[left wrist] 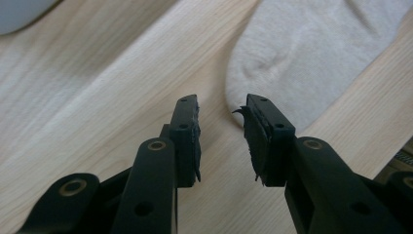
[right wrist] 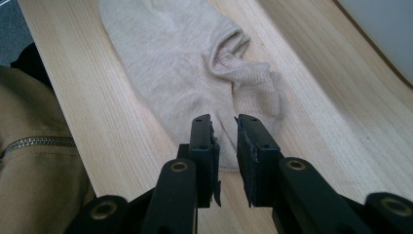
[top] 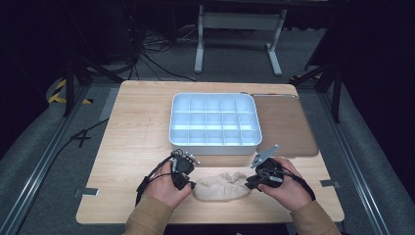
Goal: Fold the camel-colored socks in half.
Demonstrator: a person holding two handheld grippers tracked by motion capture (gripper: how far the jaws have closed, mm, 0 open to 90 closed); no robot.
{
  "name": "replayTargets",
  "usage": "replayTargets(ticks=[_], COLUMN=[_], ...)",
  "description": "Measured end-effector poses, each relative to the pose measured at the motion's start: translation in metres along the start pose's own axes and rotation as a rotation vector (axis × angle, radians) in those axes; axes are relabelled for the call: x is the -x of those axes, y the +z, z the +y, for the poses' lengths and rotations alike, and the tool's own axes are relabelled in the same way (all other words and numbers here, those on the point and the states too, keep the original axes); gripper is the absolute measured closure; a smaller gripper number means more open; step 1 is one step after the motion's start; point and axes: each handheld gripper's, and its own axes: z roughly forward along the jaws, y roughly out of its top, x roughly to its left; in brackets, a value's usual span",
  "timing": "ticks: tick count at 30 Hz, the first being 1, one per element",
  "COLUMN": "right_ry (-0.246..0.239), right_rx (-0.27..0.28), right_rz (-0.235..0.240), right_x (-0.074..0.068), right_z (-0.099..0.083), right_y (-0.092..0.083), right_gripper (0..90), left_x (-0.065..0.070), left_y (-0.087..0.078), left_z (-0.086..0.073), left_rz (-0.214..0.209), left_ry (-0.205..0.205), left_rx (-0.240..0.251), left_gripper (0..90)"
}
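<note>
From the high view, a beige sock [top: 221,186] lies flat on the wooden table [top: 132,132], near the front edge, its long axis running left to right between the two hands. Its ends are partly covered by the grippers, so its full outline is hard to make out. The left gripper [top: 188,184] sits at the sock's left end and the right gripper [top: 250,184] at its right end; how far either pair of fingers stands apart cannot be told from here. Behind the sock stands a white compartment tray [top: 214,142], its front wall near the grippers, with a brown mat [top: 288,127] to its right. Open tabletop spreads to the left of the tray; only a narrow strip remains between sock and front edge. The tan sleeves [top: 147,220] are cut off by the bottom of the frame.

In the left gripper view, the fingers [left wrist: 187,139] stand parted with a clear gap and hold nothing. The rounded end of the sock [left wrist: 311,58] lies just ahead of the right-hand finger; whether it touches is unclear. A pale tray corner is cut off at top left.

In the right gripper view, the fingers [right wrist: 202,156] are narrowly parted, gripping nothing, their tips over the near edge of the sock [right wrist: 185,83], which stretches away from the camera with its ribbed opening [right wrist: 243,63] to the right. A zipped tan jacket [right wrist: 34,170] fills the lower left beyond the table edge.
</note>
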Motion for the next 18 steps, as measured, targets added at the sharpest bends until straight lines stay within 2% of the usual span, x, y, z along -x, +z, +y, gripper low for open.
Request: replayTargets(ticks=[1,8,13,18], right_ry=[0.0,0.006,0.008,0.009], right_rx=[0.0,-0.006,-0.017,-0.026], right_rz=[0.0,0.006,0.004,0.006], right_x=[0.0,0.0,0.001,0.0], right_z=[0.0,-0.001,-0.002,-0.002], right_y=[0.0,0.003,0.007,0.011], right_gripper=[76.7,76.1,76.6,77.1], left_x=[0.0,0.002,0.005,0.008], left_y=[0.0,0.014,0.018,0.022], left_z=[0.0,0.001,0.003,0.004], left_rz=[0.0,-0.072,-0.078,-0.079], left_ry=[0.0,-0.002,0.008,0.008], left_rx=[0.0,-0.013,-0.008,-0.024], left_gripper=[65.9,63.5,60.4,58.3])
